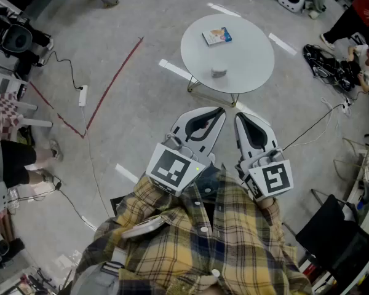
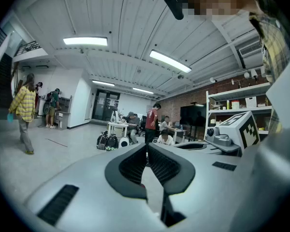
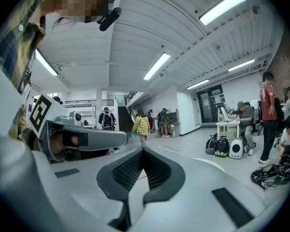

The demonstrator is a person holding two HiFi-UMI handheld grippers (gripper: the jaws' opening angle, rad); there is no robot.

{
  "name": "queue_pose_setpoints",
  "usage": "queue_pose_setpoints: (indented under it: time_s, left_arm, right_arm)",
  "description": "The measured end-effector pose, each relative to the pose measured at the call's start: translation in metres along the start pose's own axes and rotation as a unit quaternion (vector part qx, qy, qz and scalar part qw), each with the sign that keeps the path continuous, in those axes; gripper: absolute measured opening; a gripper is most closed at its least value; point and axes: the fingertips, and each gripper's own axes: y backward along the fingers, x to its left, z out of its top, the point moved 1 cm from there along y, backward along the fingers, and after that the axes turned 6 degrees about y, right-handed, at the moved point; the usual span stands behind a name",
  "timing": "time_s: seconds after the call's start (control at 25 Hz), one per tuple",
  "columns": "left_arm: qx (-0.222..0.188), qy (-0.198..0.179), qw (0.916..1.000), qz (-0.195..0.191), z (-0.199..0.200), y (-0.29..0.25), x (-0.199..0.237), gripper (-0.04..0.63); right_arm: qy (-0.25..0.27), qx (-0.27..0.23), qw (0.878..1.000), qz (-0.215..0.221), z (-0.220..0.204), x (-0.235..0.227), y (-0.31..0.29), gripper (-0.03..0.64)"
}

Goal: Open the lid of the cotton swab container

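close against the person's plaid shirt (image 1: pixel 234 226), the left gripper (image 1: pixel 219 111) and right gripper (image 1: pixel 240 117) sit side by side, each with jaws pressed together on nothing. well apart from them, the small cotton swab container (image 1: pixel 218 71) stands near the round white table's (image 1: pixel 252 60) front edge. a blue packet (image 1: pixel 216 36) lies toward the far edge.
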Motion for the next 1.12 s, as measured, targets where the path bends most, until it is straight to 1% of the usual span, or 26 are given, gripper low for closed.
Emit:
queue_pose_setpoints:
  time_s: [0.2,0.52,0.76,0.96,1.12]
  left_arm:
    - [0.002,-0.008,1.0,0.001,0.001,-0.004,-0.001,0.029]
    - [0.002,-0.009,0.9999,0.01,-0.001,-0.001,0.0,0.029]
    - [0.0,-0.012,0.9997,0.019,-0.005,-0.002,-0.008,0.029]
    - [0.001,-0.013,0.9996,0.025,-0.007,-0.006,-0.012,0.029]
    - [-0.001,-0.005,0.9995,0.031,-0.006,-0.015,-0.006,0.029]
  right_arm:
    - [0.0,-0.005,1.0,0.005,0.002,-0.004,-0.001,0.017]
    - [-0.013,-0.006,1.0,-0.01,-0.001,-0.011,0.001,0.017]
    - [-0.011,-0.015,1.0,0.008,-0.003,-0.011,0.014,0.017]
    - [-0.02,-0.017,1.0,0.005,-0.007,-0.019,0.022,0.017]
    - [-0.026,-0.014,1.0,0.01,-0.009,-0.028,0.015,0.017]
